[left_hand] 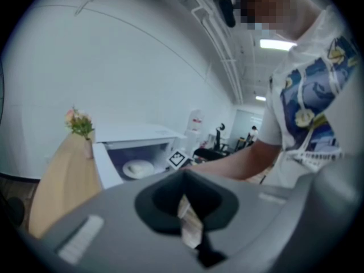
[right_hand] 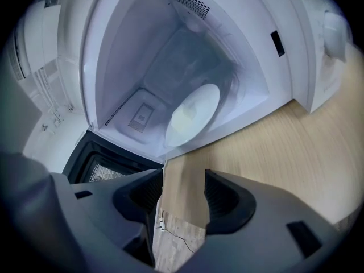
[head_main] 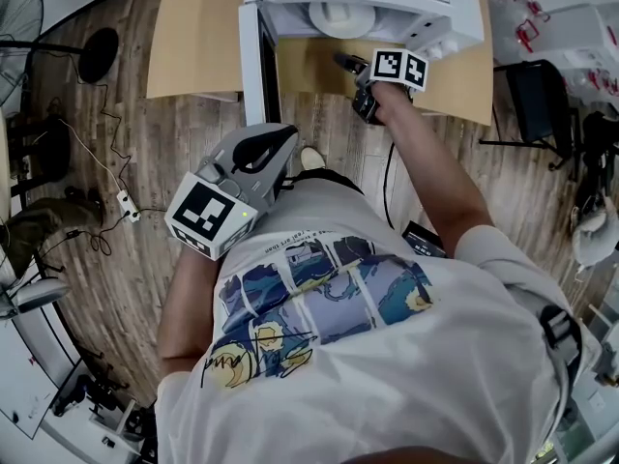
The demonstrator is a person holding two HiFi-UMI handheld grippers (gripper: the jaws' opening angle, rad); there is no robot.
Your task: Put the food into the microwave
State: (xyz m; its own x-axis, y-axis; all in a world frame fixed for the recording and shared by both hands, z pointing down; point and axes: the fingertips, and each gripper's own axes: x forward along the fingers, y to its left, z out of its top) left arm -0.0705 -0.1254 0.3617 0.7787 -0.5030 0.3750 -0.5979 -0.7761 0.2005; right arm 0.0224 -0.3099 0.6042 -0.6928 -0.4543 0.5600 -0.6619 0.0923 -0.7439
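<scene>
Fingers of the right gripper (right_hand: 183,195) stand spread wide and released. Nothing is between them; only the bare wooden surface (right_hand: 296,147) shows in the gap. Just ahead, the white plate of food (right_hand: 193,114) sits on the floor inside the open microwave (right_hand: 131,56), whose door (right_hand: 94,164) is swung out to the left. Well back, beside the person's torso, the left gripper (head_main: 276,145) hangs with its fingers clenched together, holding nothing.
</scene>
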